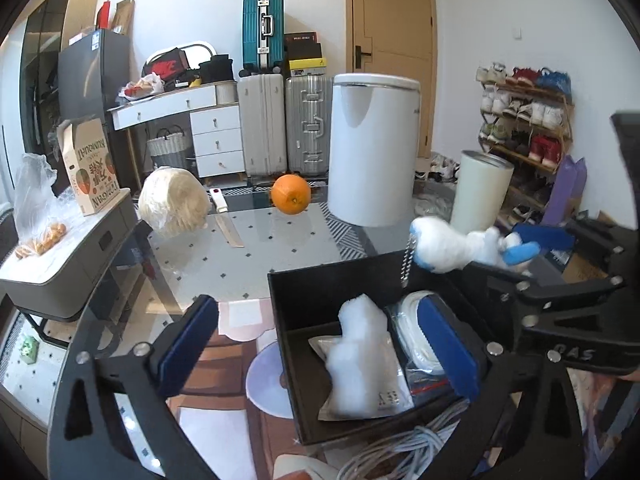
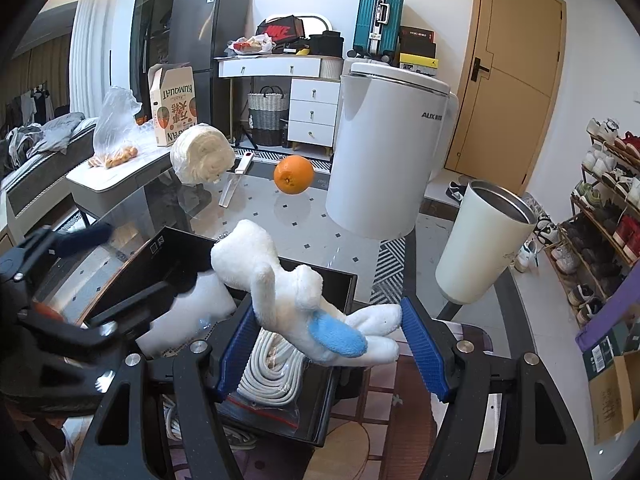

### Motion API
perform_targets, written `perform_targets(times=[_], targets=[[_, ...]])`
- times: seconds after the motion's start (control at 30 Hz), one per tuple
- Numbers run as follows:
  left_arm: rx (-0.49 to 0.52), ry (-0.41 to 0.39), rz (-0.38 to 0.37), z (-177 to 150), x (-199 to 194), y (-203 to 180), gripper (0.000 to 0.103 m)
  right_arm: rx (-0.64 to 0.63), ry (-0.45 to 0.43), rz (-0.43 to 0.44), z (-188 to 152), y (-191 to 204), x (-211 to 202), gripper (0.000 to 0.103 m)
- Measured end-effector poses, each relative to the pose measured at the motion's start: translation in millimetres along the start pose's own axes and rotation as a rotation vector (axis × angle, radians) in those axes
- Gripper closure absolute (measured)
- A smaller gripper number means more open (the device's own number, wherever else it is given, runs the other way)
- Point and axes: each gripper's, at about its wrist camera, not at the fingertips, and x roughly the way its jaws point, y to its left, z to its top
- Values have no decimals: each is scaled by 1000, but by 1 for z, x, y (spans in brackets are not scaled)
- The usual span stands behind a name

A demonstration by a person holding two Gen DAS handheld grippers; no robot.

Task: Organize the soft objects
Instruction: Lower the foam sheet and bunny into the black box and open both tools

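Note:
A white plush toy with blue patches (image 2: 288, 292) hangs over the open black box (image 2: 280, 420), between the blue pads of my right gripper (image 2: 332, 344), whose jaws stand wide and do not press on it. The left wrist view shows the toy (image 1: 444, 246) at the box's (image 1: 288, 300) far right corner with its bead chain dangling. My left gripper (image 1: 320, 344) is open and empty, one finger inside the box. The box holds a bagged white fluffy piece (image 1: 360, 356) and a coiled white cord (image 2: 268, 372).
On the glass table stand a white AUX appliance (image 2: 384, 152), a cream tumbler (image 2: 480, 244), an orange (image 2: 293, 174), a wrapped white roll (image 2: 200, 156) and a knife (image 2: 236, 182). Loose white cable (image 1: 400, 452) lies beside the box. A shoe rack (image 2: 608, 208) is on the right.

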Motion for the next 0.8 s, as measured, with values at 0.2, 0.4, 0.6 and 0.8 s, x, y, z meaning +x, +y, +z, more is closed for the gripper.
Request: perform_targets(times=[0.2, 0.4, 0.6, 0.8], targets=[[-11, 11, 9, -2, -5, 10, 0, -6, 11, 13, 0, 5, 3, 32], [-26, 14, 19, -5, -10, 20, 0, -11, 30, 15, 2, 9, 12, 31], [-35, 14, 16, -5, -13, 27, 0, -23, 42, 0, 4, 19, 22, 18], [-21, 19, 17, -8, -15, 26, 0, -40, 64, -9, 0, 23, 25, 10]])
